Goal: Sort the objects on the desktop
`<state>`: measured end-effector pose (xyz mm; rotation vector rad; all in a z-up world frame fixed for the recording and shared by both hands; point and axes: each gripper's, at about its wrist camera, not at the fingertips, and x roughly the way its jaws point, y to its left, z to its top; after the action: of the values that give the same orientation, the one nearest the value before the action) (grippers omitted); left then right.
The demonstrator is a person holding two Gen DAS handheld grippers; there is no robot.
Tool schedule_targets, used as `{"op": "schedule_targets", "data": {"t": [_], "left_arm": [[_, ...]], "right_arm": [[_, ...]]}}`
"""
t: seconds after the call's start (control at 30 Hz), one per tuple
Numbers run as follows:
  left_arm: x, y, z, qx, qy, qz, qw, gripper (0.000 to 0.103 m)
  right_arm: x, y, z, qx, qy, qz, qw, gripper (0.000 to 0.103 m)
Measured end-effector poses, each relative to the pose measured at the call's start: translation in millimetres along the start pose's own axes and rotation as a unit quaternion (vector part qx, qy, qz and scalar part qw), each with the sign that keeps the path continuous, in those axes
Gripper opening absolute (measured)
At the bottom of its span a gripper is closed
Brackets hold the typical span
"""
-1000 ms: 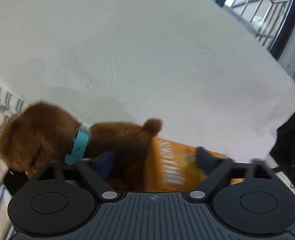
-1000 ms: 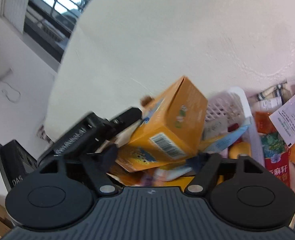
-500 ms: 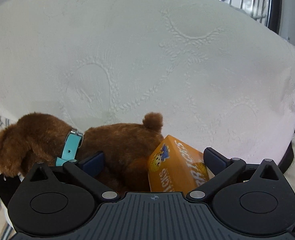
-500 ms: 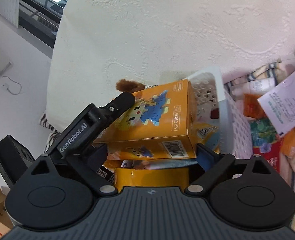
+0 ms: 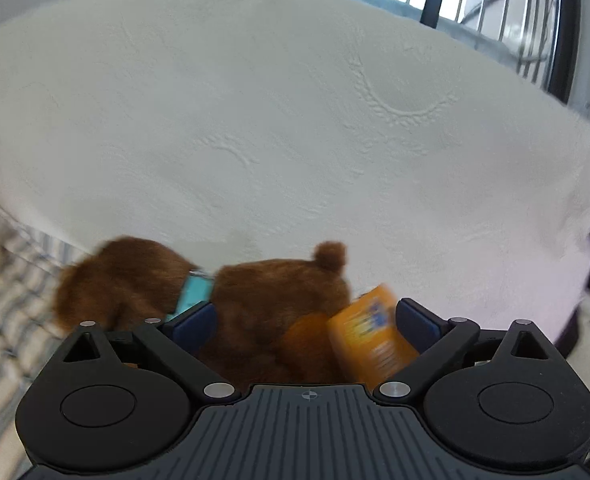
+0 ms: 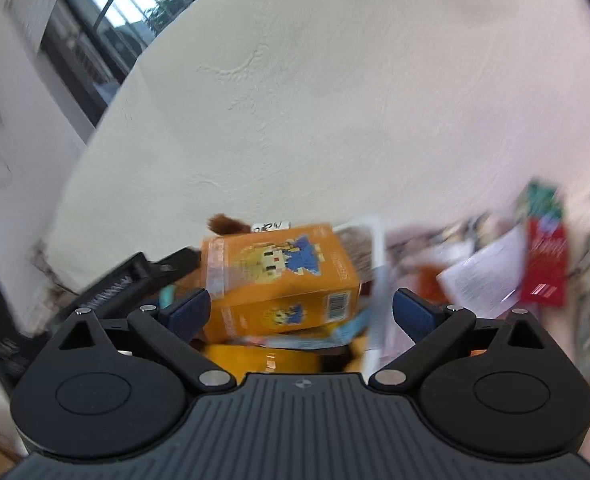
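A brown plush dog [image 5: 255,304] with a teal collar lies in front of my left gripper [image 5: 305,320], which is open around its hindquarters without closing. An orange toy box [image 5: 371,336] leans against the dog's right side. In the right wrist view the same orange box [image 6: 283,280] lies on top of a pile in a white basket [image 6: 375,248]. My right gripper [image 6: 301,312] is open and empty just short of the box. The left gripper's black body [image 6: 127,284] shows at the left of that view. Both views are blurred.
A white embossed cloth [image 5: 295,140] covers the table behind. Packets, a red pouch [image 6: 543,256] and a paper slip [image 6: 487,276] lie right of the basket. A striped cloth [image 5: 11,280] lies at the left. Windows with bars are beyond the table.
The right gripper has opened and let go of the orange box, which now rests on the pile. Both grippers have drawn back a little; the left stays open by the dog.
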<state>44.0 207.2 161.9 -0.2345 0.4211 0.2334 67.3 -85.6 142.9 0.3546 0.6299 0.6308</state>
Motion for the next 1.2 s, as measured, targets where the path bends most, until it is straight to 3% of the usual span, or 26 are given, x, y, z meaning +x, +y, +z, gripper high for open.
{"op": "schedule_targets", "data": {"t": [0.2, 0.3, 0.4, 0.6, 0.83, 1.2], "left_arm": [[-46.0, -7.2, -16.1, 0.069, -0.032, 0.062, 0.9952, 0.103], [-70.0, -6.7, -27.2, 0.076, -0.036, 0.076, 0.9935, 0.103], [-82.8, -1.8, -41.8, 0.069, -0.015, 0.082, 0.9942, 0.103], [-96.3, 17.4, -79.3, 0.059, 0.026, 0.092, 0.9937, 0.103], [-105.2, 42.8, -110.1, 0.055, 0.045, 0.112, 0.9912, 0.103], [-99.1, 67.6, -128.6, 0.052, 0.052, 0.111, 0.991, 0.103]], "right_arm": [[-18.7, 27.6, -24.0, -0.08, -0.047, -0.112, 0.989, 0.1], [-31.3, 34.1, -38.0, -0.088, -0.063, -0.128, 0.986, 0.101], [-41.0, 43.5, -56.4, -0.107, -0.069, -0.146, 0.981, 0.101], [-52.2, 65.3, -99.1, -0.131, -0.053, -0.151, 0.978, 0.102], [-35.7, 77.9, -142.2, -0.145, -0.012, -0.164, 0.976, 0.102], [-7.0, 73.1, -164.0, -0.115, 0.001, -0.16, 0.981, 0.102]]}}
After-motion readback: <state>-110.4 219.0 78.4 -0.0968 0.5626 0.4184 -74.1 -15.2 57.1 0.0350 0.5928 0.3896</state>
